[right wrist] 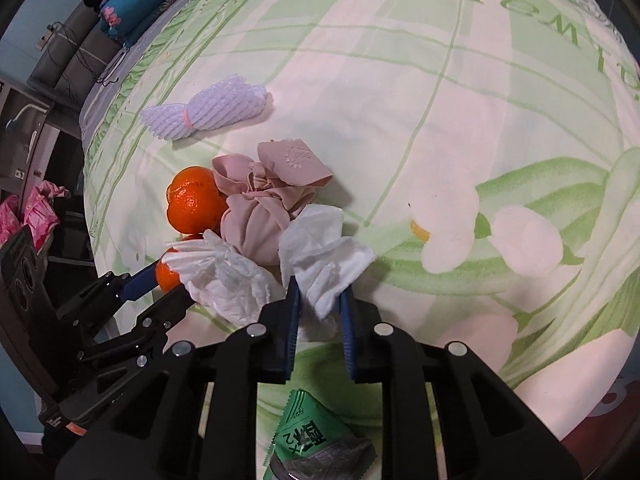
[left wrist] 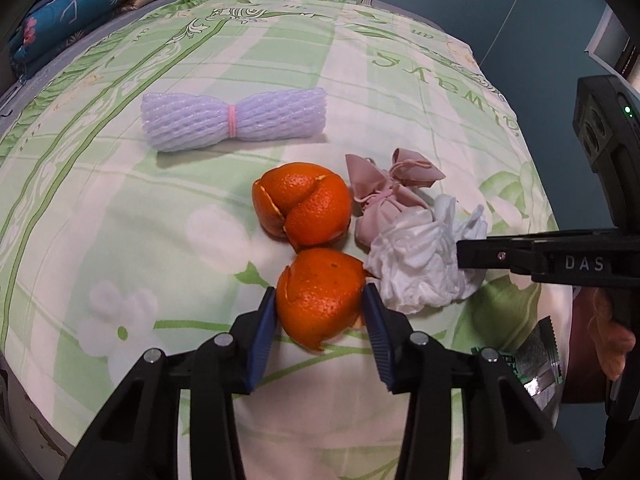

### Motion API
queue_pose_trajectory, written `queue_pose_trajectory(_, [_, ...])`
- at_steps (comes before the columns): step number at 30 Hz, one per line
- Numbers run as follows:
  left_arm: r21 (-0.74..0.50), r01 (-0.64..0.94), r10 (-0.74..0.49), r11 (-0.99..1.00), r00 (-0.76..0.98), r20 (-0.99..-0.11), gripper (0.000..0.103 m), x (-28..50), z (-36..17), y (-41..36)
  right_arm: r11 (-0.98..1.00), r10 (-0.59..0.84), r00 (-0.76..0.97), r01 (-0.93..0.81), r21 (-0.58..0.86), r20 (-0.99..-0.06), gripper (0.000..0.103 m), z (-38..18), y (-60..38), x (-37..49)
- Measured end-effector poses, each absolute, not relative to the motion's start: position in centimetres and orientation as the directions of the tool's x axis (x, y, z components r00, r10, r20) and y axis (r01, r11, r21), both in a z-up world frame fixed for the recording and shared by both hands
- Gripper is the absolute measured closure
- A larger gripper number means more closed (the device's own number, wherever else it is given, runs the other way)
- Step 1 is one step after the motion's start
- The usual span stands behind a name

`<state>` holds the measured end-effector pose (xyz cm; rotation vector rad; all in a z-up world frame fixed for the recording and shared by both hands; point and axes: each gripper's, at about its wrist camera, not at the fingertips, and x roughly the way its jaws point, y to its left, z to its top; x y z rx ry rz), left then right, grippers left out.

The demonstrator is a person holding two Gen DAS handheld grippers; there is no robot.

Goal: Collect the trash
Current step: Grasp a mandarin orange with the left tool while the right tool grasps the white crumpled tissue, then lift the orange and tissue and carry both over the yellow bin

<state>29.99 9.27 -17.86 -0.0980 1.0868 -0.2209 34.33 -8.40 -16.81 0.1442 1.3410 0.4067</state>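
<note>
A hollow orange peel (left wrist: 320,296) sits on the green flowered bedsheet (left wrist: 120,220), and my left gripper (left wrist: 320,316) is shut on it, one blue pad against each side. Just behind it lies a second peel (left wrist: 304,208). A pink drawstring pouch (left wrist: 380,196) rests to its right. My right gripper (right wrist: 320,304) is shut on a fold of the crumpled white tissue (right wrist: 320,264); its black finger (left wrist: 520,258) reaches into the tissue (left wrist: 416,256) from the right. In the right wrist view the left gripper (right wrist: 164,280) shows at lower left, holding the peel (right wrist: 166,276).
A white foam fruit net (left wrist: 232,120) tied with a pink band lies farther back. A green snack wrapper (right wrist: 308,440) lies near the bed's front edge under the right gripper. Folded floral pillows (left wrist: 80,12) are stacked at the far left. The bed edge drops off beside a shelf (right wrist: 32,216).
</note>
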Motion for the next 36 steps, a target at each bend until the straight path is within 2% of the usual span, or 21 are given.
queue_pose_trajectory(18, [-0.177,0.13,-0.218,0.976,0.473,-0.854,0.067,26.9,-15.8,9.7,0.917,0.393,0.279,-0.183,0.353,-0.876,0.088,-12.8,-11.3,32.2])
queue_pose_trajectory(36, [-0.171,0.184,-0.246,0.968,0.56,-0.791,0.068,21.5,-9.1,8.3,0.9,0.435,0.39,-0.188,0.392,-0.812,0.088,-6.7,-17.0,26.5])
